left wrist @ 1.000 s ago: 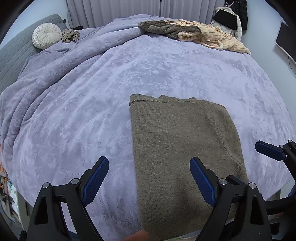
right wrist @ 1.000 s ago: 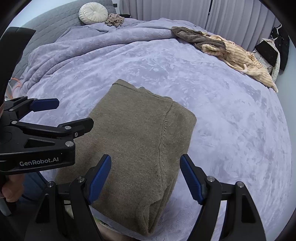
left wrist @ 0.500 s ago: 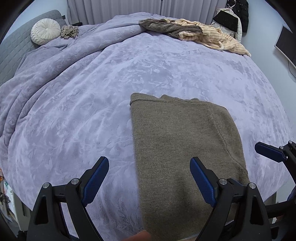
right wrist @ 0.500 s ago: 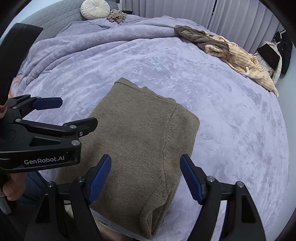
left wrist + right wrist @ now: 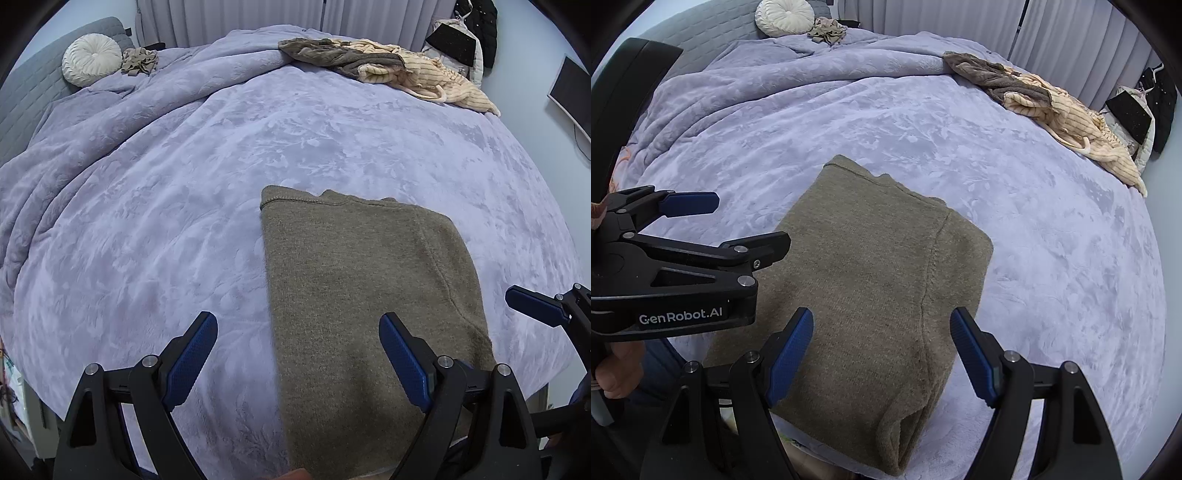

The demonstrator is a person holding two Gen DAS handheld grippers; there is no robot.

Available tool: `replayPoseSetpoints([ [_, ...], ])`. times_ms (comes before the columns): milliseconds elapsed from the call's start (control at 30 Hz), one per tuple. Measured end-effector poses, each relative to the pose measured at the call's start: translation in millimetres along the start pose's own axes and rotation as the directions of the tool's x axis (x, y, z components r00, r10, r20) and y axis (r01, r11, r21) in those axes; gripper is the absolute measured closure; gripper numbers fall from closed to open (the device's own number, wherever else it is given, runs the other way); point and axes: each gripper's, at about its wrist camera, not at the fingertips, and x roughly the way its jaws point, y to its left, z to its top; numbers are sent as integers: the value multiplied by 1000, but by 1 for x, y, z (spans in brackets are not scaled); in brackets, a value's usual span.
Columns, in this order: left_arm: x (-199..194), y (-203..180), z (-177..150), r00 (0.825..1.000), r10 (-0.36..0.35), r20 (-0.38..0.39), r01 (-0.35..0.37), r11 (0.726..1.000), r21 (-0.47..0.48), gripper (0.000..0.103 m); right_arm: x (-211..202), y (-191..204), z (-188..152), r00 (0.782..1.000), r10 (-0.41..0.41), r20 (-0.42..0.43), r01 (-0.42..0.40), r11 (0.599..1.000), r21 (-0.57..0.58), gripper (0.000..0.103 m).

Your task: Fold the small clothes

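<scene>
With both grippers' jaws spread and empty above the sweater (image 5: 362, 295) lying part-folded at the bed's (image 5: 184, 184) near edge, you pinch both near corners evenly and fold them away.

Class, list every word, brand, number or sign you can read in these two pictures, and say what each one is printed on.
"GenRobot.AI": white letters on the black body of the left claw, seen in the right wrist view.
No other text is readable: the olive sweater, the lavender bedspread, the heap of clothes and the dark screen on the wall show none.
</scene>
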Motion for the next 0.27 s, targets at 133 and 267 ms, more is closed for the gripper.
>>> replayPoseSetpoints([
  [133, 0, -1, -1, 1000, 0, -3, 0, 1000, -2, 13, 0, 0, -1, 1000, 1, 1, -1, 1000, 0, 24],
  [267, -2, -3, -2, 1000, 8, -3, -8, 1000, 3, 13, 0, -1, 0, 1000, 1, 1, -1, 1000, 0, 24],
])
